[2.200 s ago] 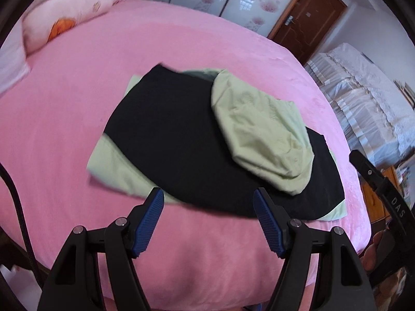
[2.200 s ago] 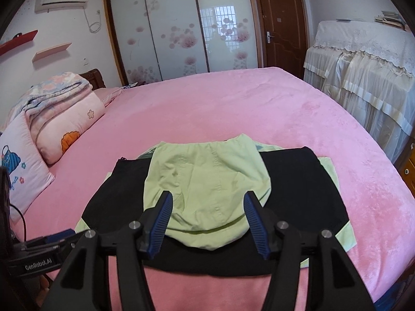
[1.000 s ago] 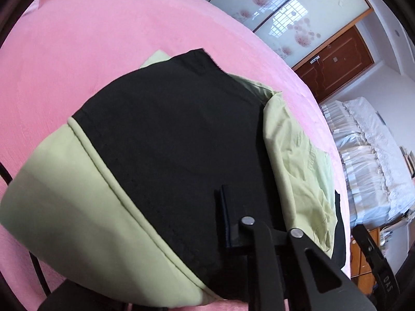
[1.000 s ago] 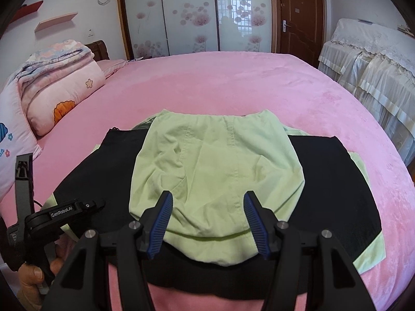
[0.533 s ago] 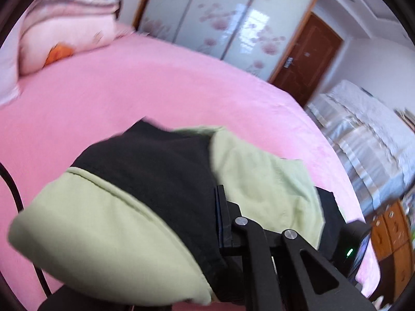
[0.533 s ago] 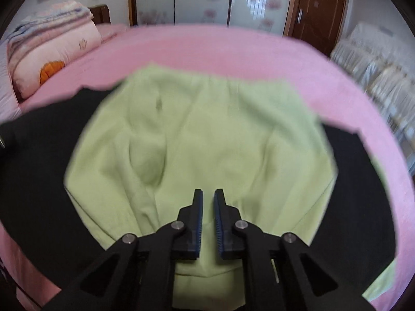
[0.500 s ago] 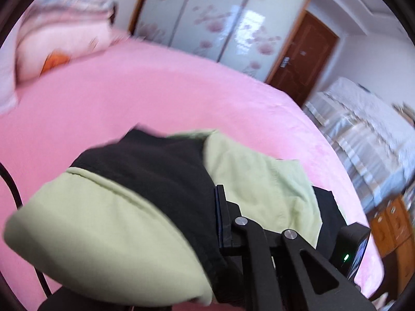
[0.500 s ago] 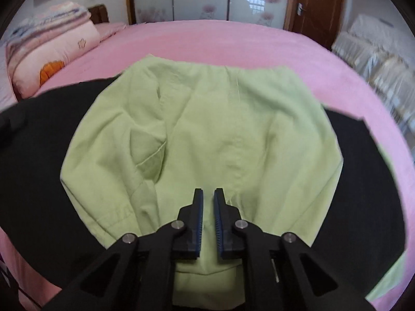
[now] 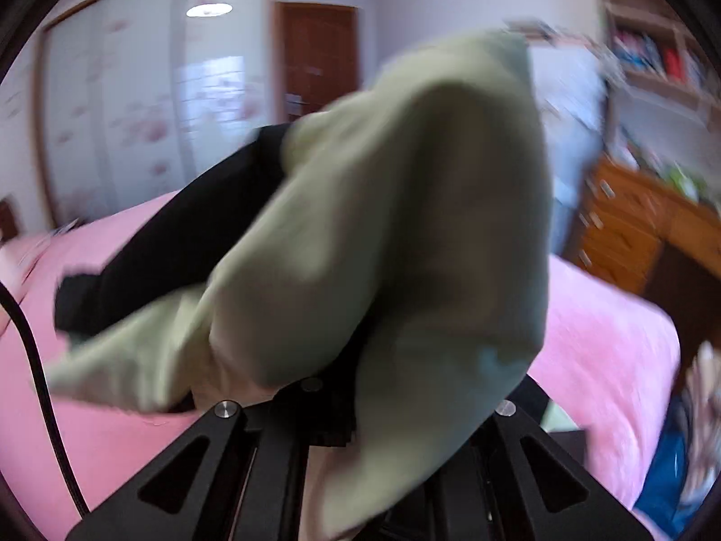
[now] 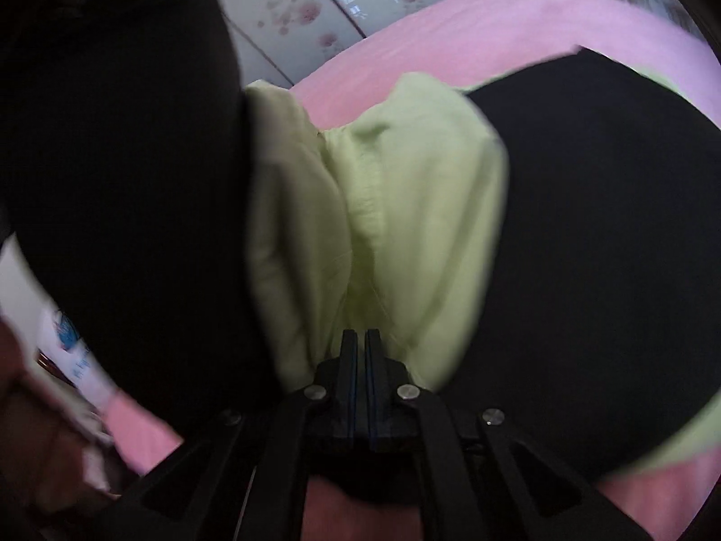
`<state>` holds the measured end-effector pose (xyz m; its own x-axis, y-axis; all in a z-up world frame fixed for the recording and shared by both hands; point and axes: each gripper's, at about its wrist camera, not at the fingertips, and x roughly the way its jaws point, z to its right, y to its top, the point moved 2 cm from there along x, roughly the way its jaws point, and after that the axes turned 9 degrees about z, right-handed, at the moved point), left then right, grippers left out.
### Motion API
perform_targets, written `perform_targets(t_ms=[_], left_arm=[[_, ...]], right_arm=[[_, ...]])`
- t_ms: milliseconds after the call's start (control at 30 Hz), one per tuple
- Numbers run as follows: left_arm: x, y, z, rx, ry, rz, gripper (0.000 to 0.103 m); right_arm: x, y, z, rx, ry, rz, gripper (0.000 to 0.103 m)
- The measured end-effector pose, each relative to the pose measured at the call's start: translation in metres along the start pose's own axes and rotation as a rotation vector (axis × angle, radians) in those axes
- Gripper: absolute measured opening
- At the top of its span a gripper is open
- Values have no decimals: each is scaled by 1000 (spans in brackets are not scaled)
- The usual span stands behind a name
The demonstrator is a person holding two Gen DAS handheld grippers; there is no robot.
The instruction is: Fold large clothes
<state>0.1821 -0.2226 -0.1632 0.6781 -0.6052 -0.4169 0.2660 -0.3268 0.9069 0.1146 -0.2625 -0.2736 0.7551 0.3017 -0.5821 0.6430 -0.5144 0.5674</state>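
Note:
A black and light-green garment (image 9: 383, 207) is lifted off the pink bed (image 9: 604, 342) and hangs bunched over my left gripper (image 9: 333, 401), which is shut on its edge; the fingertips are hidden by cloth. In the right wrist view the same garment (image 10: 419, 207) folds over itself, its black part (image 10: 599, 248) still lying on the bed (image 10: 473, 27) and another black part raised at left. My right gripper (image 10: 359, 347) is shut on the green cloth's near edge.
A wooden drawer unit (image 9: 631, 221) and shelves stand to the right of the bed. Sliding wardrobe doors (image 9: 135, 103) and a brown door (image 9: 320, 54) are behind. A black cable (image 9: 31, 351) runs at left. A printed pillow (image 10: 76, 356) lies at the left.
Both grippers have lifted the garment and swung it over: the left side rose off the bed and folds toward the right. The views are blurred by the motion.

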Motion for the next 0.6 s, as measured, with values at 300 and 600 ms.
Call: perform_targets(t_ms=[300,600], left_arm=[[63,-89,70,196,-114,-328,17],[16,-61,43,-3,-238,-314,49]], right_arm=[[-101,-10,86,23,-319,40,2],[-115,2,87,-2,-398,65,8]])
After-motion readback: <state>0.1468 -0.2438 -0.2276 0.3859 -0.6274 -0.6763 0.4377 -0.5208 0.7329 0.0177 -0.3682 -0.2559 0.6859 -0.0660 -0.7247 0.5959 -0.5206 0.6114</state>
